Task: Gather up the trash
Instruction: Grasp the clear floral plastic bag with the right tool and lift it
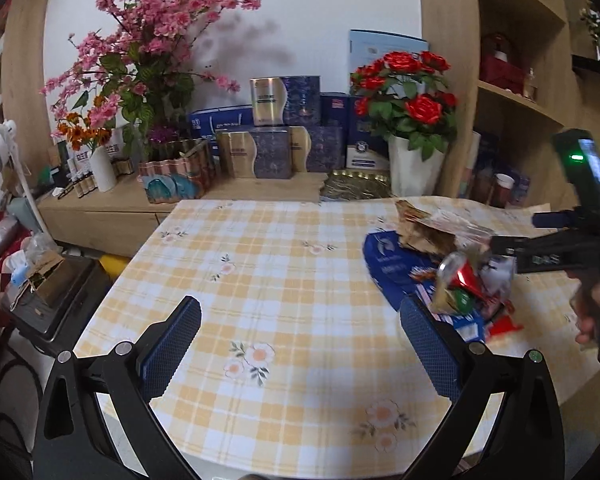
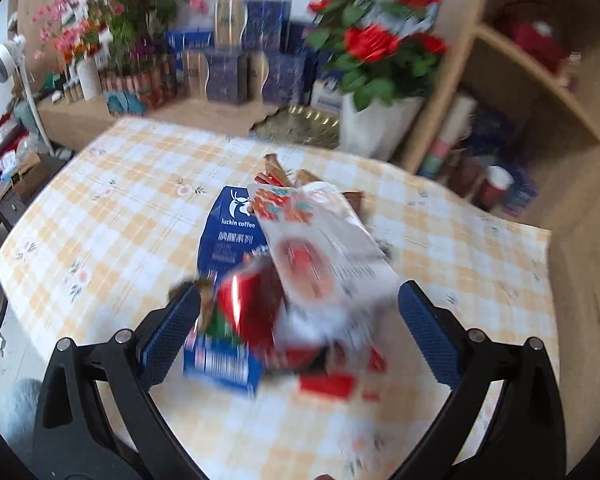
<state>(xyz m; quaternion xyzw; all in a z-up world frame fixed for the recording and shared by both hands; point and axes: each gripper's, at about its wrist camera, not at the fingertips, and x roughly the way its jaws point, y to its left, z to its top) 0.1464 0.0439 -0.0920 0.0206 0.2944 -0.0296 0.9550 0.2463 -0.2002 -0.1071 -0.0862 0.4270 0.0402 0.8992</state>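
On the checked surface (image 1: 268, 264), right of centre: the trash pile (image 2: 284, 280) lies in a loose heap of wrappers, cartons and a can, pieces overlapping.
Left tongs (image 1: 300, 344): spread wide with nothing between the pads, hanging over bare cloth, well left of the heap.
Right tongs (image 2: 300, 332): spread wide around the near side of the heap; whether either pad touches anything I cannot tell through the motion blur.
Blue coffee bag (image 2: 230, 236): flat, thin and limp by the look of it; probably best pinched at an edge, since a flat face gives the pads nothing to bite.
Red can (image 1: 458, 280): looks crushed and light, likely stiff enough to squeeze across its body, though shiny metal may slip.
White printed wrapper (image 2: 324, 248): light crinkly film, likely to slide or flutter; a gathered fold should hold better.
Small blue carton (image 2: 220, 364): seems stiff card, easy to clamp across its narrow sides.
Hard to make out: the red scraps at the heap's near edge are smeared by blur.
Hidden: what lies beneath the wrapper, and any bin for the trash.
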